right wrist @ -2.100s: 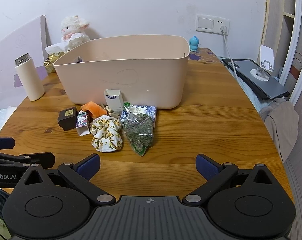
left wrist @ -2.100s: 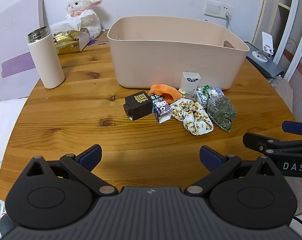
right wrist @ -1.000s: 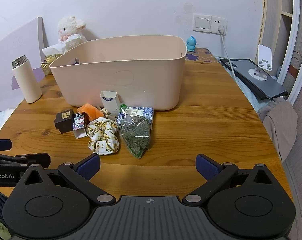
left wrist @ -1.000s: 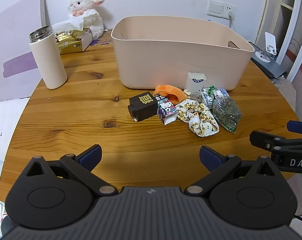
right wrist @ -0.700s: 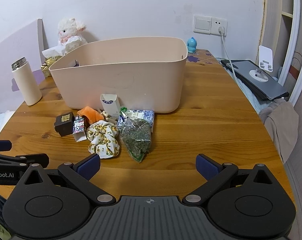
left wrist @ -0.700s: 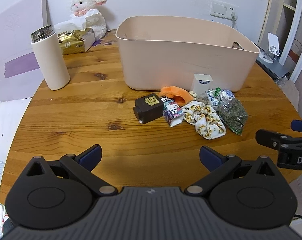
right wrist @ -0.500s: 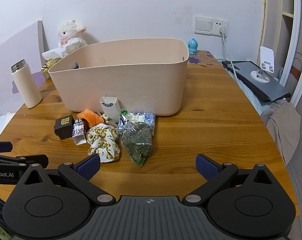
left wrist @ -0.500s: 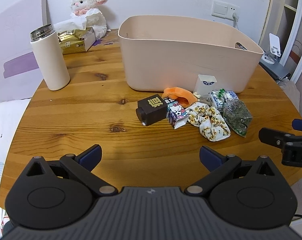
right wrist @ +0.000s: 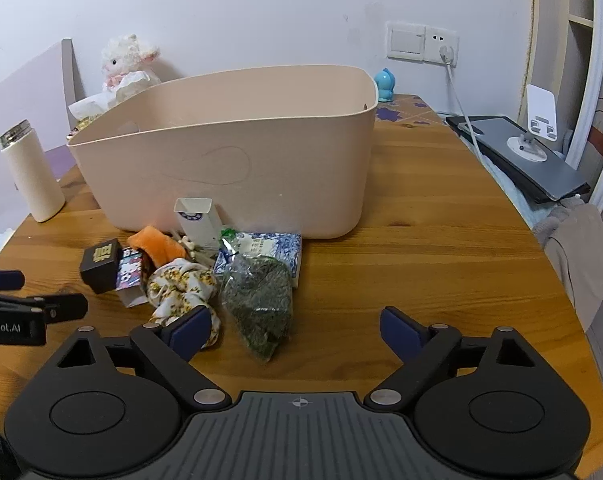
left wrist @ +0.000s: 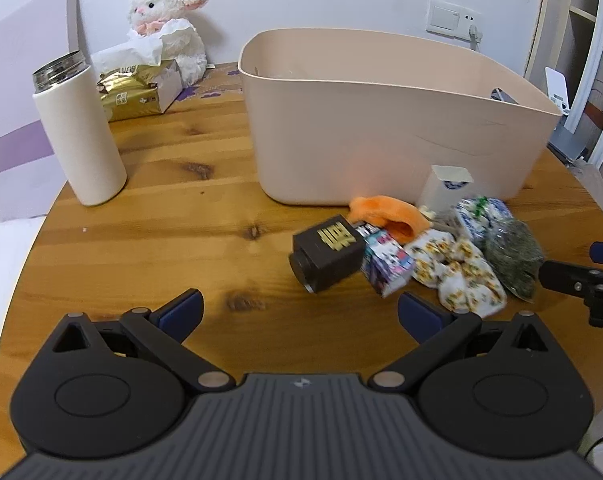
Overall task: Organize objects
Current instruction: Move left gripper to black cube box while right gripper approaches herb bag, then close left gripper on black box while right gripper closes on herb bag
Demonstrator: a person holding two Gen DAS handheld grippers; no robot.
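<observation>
1. Objects for sorting lay in a loose pile on the desk, just in front of the near wall of the bin: a dark cube, a small printed box, an orange cloth, a flowered scrunchie, a bag of dried herbs, a blue-and-white packet and a small white carton.
2. Left tool was spread wide and held nothing; it hovered short of the cube.
3. Right tool was likewise wide and unladen, with the herb bag lying between its fingers' line.
4. Judged step: approach to a first pick. No item from the pile appeared to be in the bin yet; much of its floor was hidden.
5. Next move would call for lowering over one item, closing, then lifting clear of the bin's rim.
6. Items touched or overlapped, so a neighbour might be dragged.
7. Open desk lay left of the pile and right of the bin; a bottle stood well apart.
8. Both tools sat near the desk's front edge.
</observation>
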